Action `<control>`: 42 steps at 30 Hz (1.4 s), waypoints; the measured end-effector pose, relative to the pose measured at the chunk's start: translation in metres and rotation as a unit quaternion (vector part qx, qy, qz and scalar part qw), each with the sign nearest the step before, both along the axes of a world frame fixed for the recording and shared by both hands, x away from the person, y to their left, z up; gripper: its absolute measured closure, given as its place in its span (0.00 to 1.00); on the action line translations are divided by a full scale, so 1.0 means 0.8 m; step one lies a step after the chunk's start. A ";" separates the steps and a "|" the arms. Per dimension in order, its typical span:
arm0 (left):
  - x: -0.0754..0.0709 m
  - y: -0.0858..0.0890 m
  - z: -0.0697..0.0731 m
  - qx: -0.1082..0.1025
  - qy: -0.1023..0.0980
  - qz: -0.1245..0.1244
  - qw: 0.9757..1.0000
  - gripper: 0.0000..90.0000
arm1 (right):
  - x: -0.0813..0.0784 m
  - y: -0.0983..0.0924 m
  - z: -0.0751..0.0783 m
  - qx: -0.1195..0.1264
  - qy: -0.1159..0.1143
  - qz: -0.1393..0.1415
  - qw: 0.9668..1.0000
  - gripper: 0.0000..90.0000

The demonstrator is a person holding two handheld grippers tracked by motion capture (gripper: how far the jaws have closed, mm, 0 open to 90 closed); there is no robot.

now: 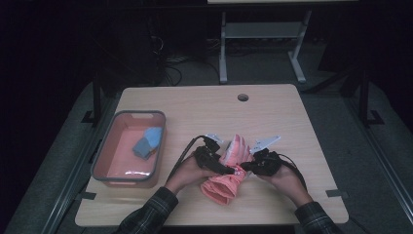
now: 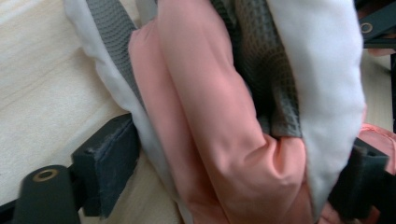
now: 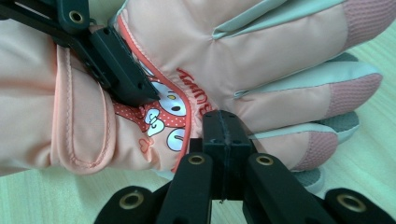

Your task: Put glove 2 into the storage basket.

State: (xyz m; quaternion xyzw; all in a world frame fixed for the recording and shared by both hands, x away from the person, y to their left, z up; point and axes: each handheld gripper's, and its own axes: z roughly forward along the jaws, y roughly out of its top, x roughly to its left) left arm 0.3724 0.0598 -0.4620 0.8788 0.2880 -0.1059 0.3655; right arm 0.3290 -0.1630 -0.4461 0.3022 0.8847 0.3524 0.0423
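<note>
Item: pink ski glove [image 1: 229, 168], near-centre tabletop [image 1: 272, 112]. My left tongs [image 2: 233, 182] clamp its folded bulk; right tongs [image 3: 223, 135] closed, empty. Risk: slick padded fabric slipping free.

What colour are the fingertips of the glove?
Dusty pink fingertips on the glove; the right gripper view shows it best.

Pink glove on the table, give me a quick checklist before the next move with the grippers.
1. Left gripper closed around the pink glove: ok, both pads press its sides.
2. Right gripper shut: ok; whether it pinches fabric: cannot tell.
3. Glove resting on the table: ok.
4. Pink bin apart from the hands: ok.
5. Blue cloth lying inside the bin: ok.
</note>
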 end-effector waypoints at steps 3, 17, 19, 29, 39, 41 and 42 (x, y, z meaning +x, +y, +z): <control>0.000 -0.001 0.000 -0.006 0.004 -0.008 1.000 0.20 | 0.000 0.001 -0.001 0.000 0.003 0.001 1.000 1.00; 0.006 0.003 -0.002 -0.017 0.047 -0.019 0.999 0.53 | 0.002 0.008 -0.004 -0.005 0.000 0.003 1.000 1.00; 0.006 0.004 -0.001 -0.020 0.049 -0.016 0.998 0.57 | 0.002 0.008 -0.004 -0.004 -0.002 0.004 1.000 1.00; 0.006 0.009 0.004 -0.023 0.045 -0.009 0.999 0.65 | -0.006 -0.022 0.012 0.046 -0.005 -0.009 0.999 0.73; -0.002 0.010 0.021 -0.030 0.032 -0.017 0.999 0.65 | 0.003 -0.084 -0.002 0.062 -0.038 -0.122 0.990 0.42; -0.004 0.012 0.026 -0.031 0.029 -0.021 0.999 0.65 | 0.008 -0.090 -0.011 0.037 -0.035 -0.147 0.988 0.38; -0.005 0.012 0.028 -0.034 0.027 -0.020 0.999 0.65 | 0.010 -0.091 -0.015 0.022 -0.032 -0.159 0.986 0.37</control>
